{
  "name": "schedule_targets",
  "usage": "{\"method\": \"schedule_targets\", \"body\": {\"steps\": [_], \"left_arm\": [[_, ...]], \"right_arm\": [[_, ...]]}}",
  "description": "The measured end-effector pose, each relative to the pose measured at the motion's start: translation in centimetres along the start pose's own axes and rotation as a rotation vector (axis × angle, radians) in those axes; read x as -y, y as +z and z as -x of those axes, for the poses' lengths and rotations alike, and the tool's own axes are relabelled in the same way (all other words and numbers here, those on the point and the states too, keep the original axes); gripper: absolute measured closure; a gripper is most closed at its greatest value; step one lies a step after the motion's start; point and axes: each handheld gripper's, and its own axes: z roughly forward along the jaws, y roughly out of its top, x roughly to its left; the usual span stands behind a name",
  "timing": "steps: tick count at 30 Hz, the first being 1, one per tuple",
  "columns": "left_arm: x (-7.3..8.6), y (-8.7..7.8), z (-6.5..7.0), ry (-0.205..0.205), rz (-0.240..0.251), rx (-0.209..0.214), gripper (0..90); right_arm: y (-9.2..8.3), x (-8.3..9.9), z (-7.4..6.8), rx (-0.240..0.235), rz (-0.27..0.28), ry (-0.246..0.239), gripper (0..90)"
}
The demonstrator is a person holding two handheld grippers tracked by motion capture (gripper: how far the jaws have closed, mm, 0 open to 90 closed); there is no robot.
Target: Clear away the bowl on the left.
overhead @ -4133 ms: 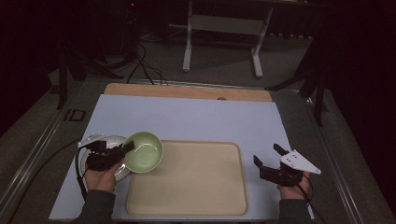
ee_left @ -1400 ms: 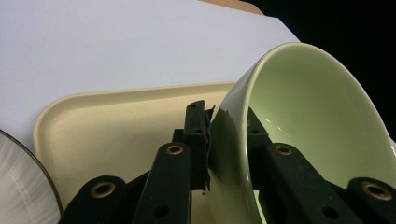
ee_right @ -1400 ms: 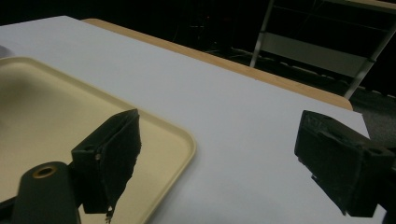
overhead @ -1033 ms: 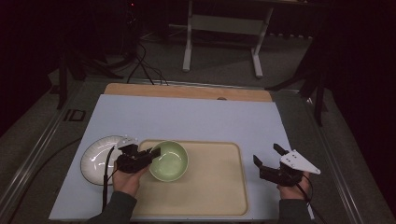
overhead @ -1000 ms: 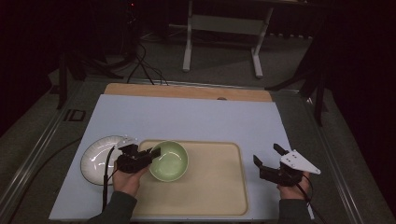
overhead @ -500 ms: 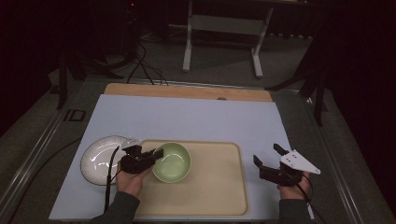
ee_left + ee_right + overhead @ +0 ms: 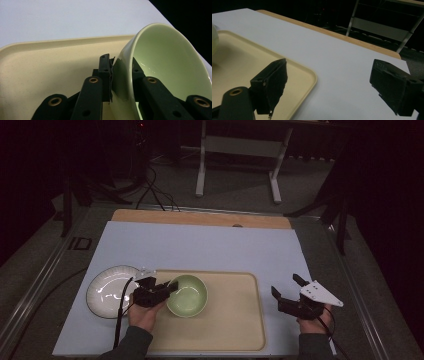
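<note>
Looked like a dim lab recording bay: white-topped table [image 7: 200, 247], loose floor cables [image 7: 150, 190], metal bench frame [image 7: 240, 160] behind.

A white plate [image 7: 109, 291] lies left of the tray on the pale blue mat [image 7: 200, 250].

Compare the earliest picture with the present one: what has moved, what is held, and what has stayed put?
The left gripper, its fingers clamped on the rim of the green bowl, carried it rightward off the white plate and over the beige tray. The grip was kept throughout. The plate, the tray and the open right gripper stayed where they were.
</note>
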Motion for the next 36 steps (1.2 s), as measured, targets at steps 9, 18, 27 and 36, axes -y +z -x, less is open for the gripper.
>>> {"method": "schedule_targets", "body": {"steps": [9, 18, 27, 36], "left_arm": [[0.3, 0.6, 0.3, 0.007, -0.015, 0.0, 79.2], [0.7, 1.3, 0.8, 0.013, -0.032, -0.002, 79.1], [1.0, 1.9, 0.9, 0.012, -0.042, -0.013, 79.0], [1.3, 2.4, 1.2, 0.025, -0.04, -0.034, 78.9]], "right_arm": [[0.0, 0.0, 0.0, 0.0, 0.0, -0.001, 13.9], [0.0, 0.0, 0.0, 0.0, 0.0, 0.002, 14.0], [-0.1, 0.0, 0.0, 0.0, 0.001, 0.003, 14.0], [-0.1, 0.0, 0.0, 0.0, 0.002, 0.002, 14.0]]}}
